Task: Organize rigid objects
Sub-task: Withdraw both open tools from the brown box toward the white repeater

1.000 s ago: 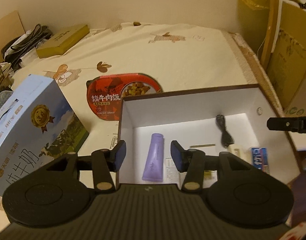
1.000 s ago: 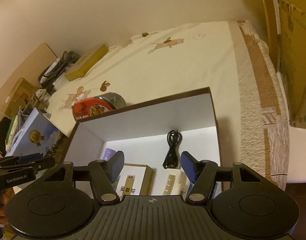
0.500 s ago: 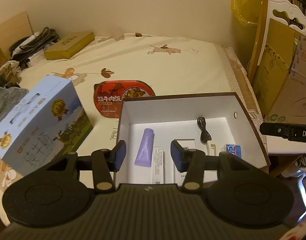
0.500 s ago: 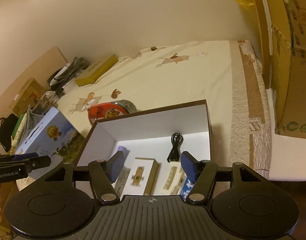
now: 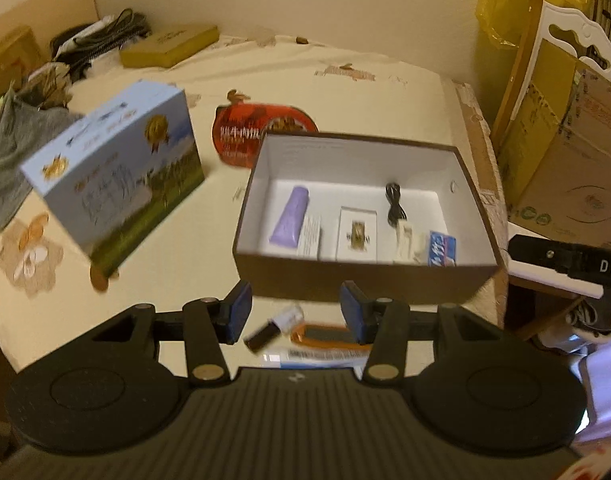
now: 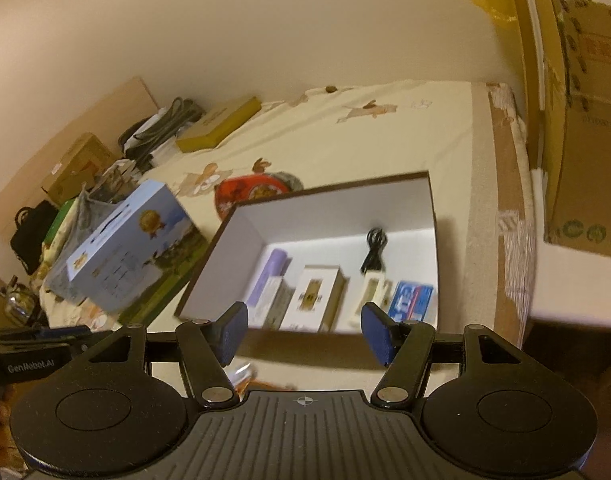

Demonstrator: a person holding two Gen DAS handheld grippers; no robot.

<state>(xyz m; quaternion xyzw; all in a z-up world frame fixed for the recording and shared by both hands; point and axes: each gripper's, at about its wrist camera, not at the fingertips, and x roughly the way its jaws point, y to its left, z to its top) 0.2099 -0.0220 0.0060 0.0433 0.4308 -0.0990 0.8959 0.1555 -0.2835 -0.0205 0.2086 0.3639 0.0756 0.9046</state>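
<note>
Blue pads on both hand-held grippers, the left hand-held gripper and the right hand-held gripper, stand apart with nothing between them, so both are open and empty above the cream surface. Just beyond them sits the brown box with white inside, holding a purple tube, a small white carton, a black cable and a blue packet. A small dark item, blurred, lies loose before the box; it looks light and stiff, probably best pinched across its short sides.
</note>
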